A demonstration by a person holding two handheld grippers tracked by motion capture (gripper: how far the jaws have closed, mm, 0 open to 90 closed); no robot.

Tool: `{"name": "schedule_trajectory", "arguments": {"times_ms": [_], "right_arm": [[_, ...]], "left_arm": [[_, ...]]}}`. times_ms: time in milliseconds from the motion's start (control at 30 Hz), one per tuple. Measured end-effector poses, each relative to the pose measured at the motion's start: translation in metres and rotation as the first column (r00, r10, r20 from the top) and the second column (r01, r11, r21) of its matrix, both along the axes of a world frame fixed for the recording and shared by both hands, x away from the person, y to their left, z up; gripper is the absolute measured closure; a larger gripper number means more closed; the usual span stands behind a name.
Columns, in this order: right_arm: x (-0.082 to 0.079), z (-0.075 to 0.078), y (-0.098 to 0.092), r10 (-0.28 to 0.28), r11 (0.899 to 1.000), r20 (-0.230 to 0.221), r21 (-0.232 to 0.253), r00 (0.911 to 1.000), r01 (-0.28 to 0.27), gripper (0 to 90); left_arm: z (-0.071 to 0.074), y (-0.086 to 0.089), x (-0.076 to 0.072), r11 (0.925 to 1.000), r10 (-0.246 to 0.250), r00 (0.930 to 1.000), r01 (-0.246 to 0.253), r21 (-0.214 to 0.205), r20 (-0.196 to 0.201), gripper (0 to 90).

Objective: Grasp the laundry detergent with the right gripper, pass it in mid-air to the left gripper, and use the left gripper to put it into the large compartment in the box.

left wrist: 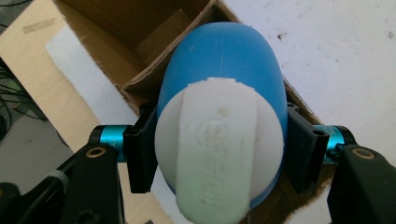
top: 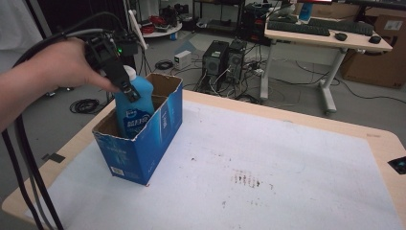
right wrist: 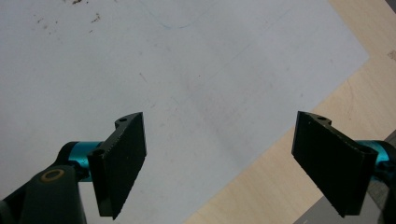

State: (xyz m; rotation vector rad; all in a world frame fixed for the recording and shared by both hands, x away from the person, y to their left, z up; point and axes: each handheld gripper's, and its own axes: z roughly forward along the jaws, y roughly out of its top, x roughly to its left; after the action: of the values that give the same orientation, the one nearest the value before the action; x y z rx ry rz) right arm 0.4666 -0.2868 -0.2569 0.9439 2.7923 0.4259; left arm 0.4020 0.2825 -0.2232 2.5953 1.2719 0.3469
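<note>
A blue bottle with a white cap stands partly inside an open blue cardboard box at the table's left. My left gripper is shut on the bottle near its top, held by a hand coming from the left. In the left gripper view the bottle and its white cap sit between the two black jaws, pressed on both sides, above the box's brown inside. In the right gripper view my right gripper stands open over the white mat, nothing between its jaws.
A white mat with dark stains covers the wooden table. Black cables trail down at the left. Beyond the table stand computer towers and a desk with keyboards.
</note>
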Motion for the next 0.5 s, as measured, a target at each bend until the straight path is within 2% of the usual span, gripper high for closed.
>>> {"name": "schedule_trajectory", "arguments": {"times_ms": [167, 300, 500], "right_arm": [[0.000, 0.000, 0.001, 0.001, 1.000, 0.002, -0.002, 1.0000, -0.001, 17.1], [0.001, 0.000, 0.001, 0.002, 1.000, 0.012, -0.003, 0.9999, -0.002, 17.1], [0.001, -0.001, 0.001, -0.003, 1.000, 0.006, -0.005, 1.0000, 0.003, 17.1]], "left_arm": [[-0.019, -0.001, 0.001, 0.9998, -0.015, 0.9996, 0.015, 0.011, -0.026, 38.4], [-0.033, -0.003, 0.002, 0.9983, -0.040, 0.9983, 0.041, 0.042, -0.042, 38.3], [-0.045, -0.003, 0.002, 0.9976, -0.043, 0.9977, 0.045, 0.052, -0.053, 38.3]]}}
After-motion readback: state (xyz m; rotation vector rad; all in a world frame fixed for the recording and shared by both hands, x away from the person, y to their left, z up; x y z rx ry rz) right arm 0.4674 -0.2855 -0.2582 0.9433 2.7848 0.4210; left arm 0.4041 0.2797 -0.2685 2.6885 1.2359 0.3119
